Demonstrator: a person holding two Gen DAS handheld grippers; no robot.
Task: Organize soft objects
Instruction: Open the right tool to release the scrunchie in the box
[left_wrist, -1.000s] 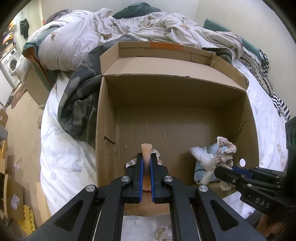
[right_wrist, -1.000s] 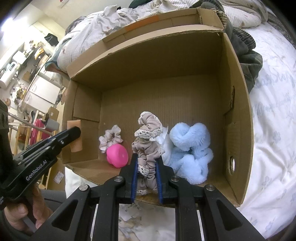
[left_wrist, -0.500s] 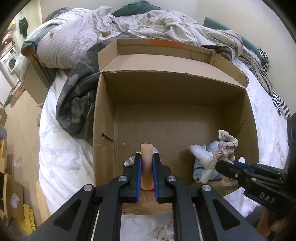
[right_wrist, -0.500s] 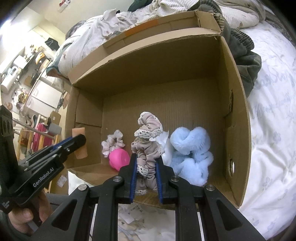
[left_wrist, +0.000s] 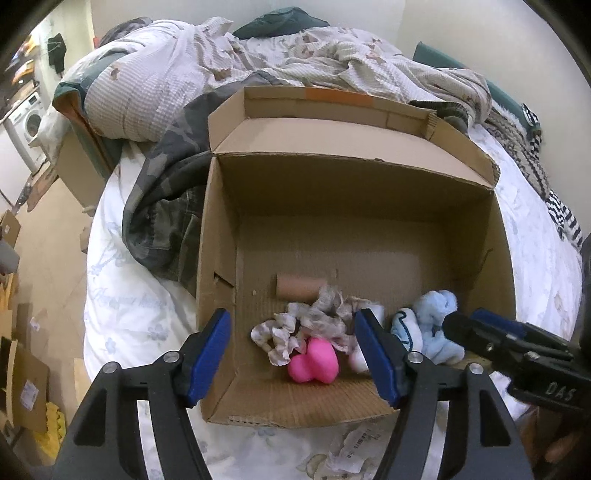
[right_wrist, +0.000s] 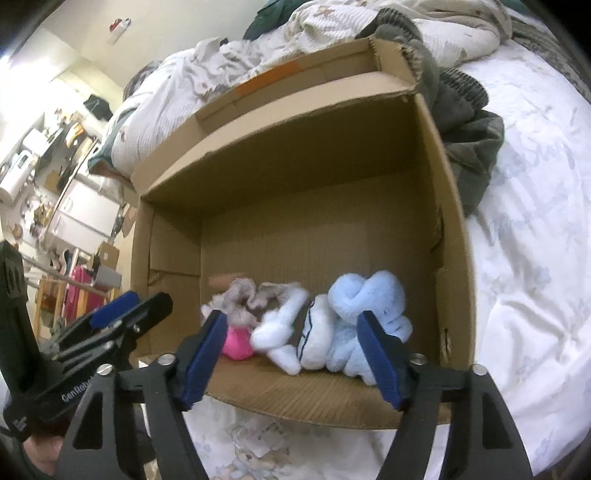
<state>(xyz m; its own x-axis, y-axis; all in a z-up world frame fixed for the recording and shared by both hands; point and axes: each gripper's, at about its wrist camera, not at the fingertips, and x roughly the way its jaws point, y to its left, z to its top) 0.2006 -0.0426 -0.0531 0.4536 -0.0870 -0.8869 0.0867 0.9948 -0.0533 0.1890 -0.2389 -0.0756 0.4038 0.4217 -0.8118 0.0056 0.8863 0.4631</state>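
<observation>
A: Where are the soft things?
B: In the cardboard box (left_wrist: 218, 236) on the bed (left_wrist: 122, 310), just beyond both released claws: left claw (left_wrist: 295, 354), right claw (right_wrist: 291, 354).
A: Any writing?
B: "DAS", "GenRob…".

A bed (left_wrist: 122, 306) under a white printed sheet fills the room, with a rumpled checked quilt (left_wrist: 155, 85) and dark camouflage blanket (left_wrist: 162, 221) heaped at its far side. Pale walls (left_wrist: 461, 29) rise beyond. Tan floor (left_wrist: 48, 236) and a washing machine (left_wrist: 27, 123) lie far left.
</observation>
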